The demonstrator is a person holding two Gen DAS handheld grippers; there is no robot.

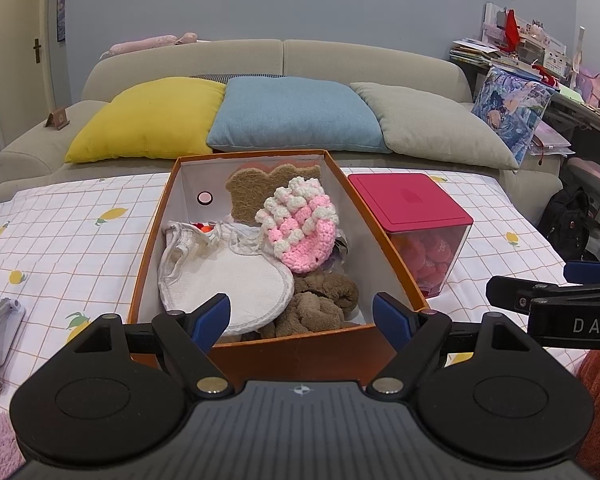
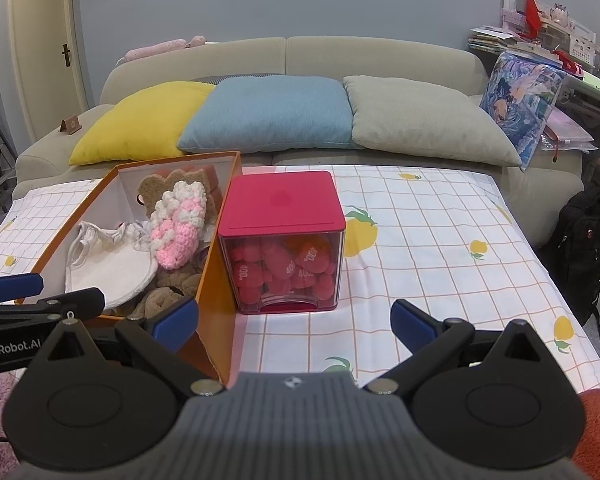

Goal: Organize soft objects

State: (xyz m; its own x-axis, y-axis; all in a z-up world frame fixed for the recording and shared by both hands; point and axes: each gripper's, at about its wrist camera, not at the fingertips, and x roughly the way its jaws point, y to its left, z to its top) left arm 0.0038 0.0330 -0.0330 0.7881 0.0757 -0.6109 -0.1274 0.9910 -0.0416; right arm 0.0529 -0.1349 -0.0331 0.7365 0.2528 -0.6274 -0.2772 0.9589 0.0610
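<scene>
L gripper is spread wide, nothing between its blue pads, hovering just short of the near wall of the orange box. Inside the box, at 12 from the gripper: a white cloth pad near-left, a brown fuzzy cloth near-right touching it, a pink & white crochet piece leaning on top at mid-right, and a tan toast-shaped sponge upright vs the far wall. At 2 o'clock, just beside the box's right wall, sits a clear cube container w/ a red lid, full of red round soft items. R gripper is also released, jaws wide apart, empty, held over the checked lemon-print tablecloth; the container is at its 12, the box at 10–11. Each gripper's finger shows at the edge of the other's view. Beyond the table, at 12: a beige sofa w/ yellow, blue & grey cushions.
</scene>
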